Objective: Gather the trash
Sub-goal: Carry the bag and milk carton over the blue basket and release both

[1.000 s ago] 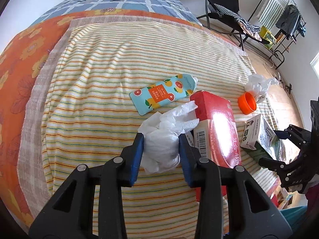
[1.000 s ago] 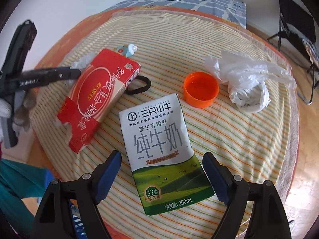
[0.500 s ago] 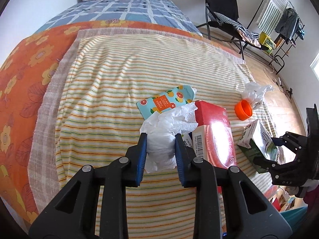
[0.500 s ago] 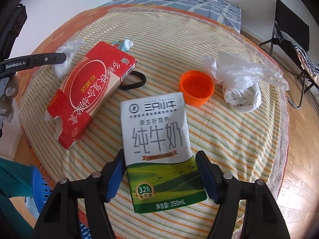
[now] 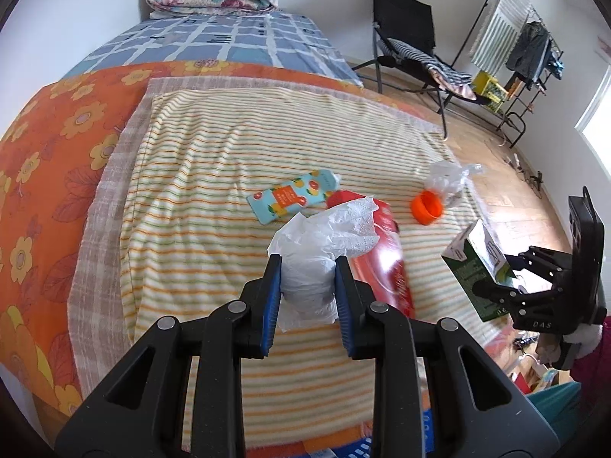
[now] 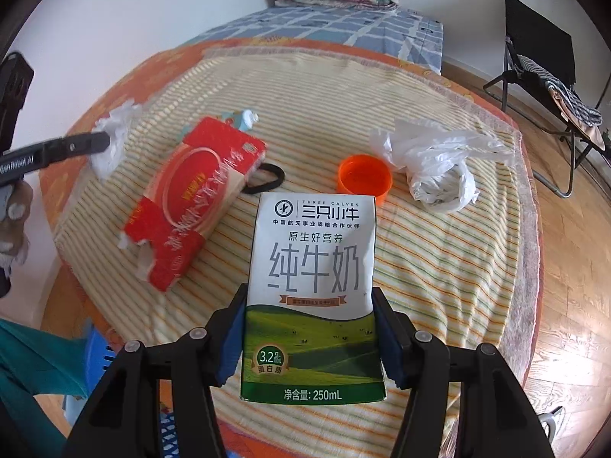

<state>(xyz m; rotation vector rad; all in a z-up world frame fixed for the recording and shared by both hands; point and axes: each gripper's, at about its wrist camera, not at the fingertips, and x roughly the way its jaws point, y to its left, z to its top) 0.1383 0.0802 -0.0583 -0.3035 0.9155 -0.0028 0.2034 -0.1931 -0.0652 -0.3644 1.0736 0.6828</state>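
Left gripper (image 5: 308,286): jaws clamped on one crumpled white tissue wad (image 5: 324,244), now lifted off the bed (image 5: 191,175).
Right gripper (image 6: 311,334): jaws have just been closing, now pressed on both sides of one milk carton (image 6: 315,286), raised off the striped blanket (image 6: 439,267).
Containers: one orange cap (image 6: 364,179), open side up, nothing seen inside; one torn red box (image 6: 198,198).
Also lying: one plastic bag (image 6: 435,164), one tube (image 5: 294,200), one black hair tie (image 6: 267,179).

Each wrist camera looks steeply down along its own fingers, close above the bed (image 5: 229,145); both views share the red box (image 6: 198,194).
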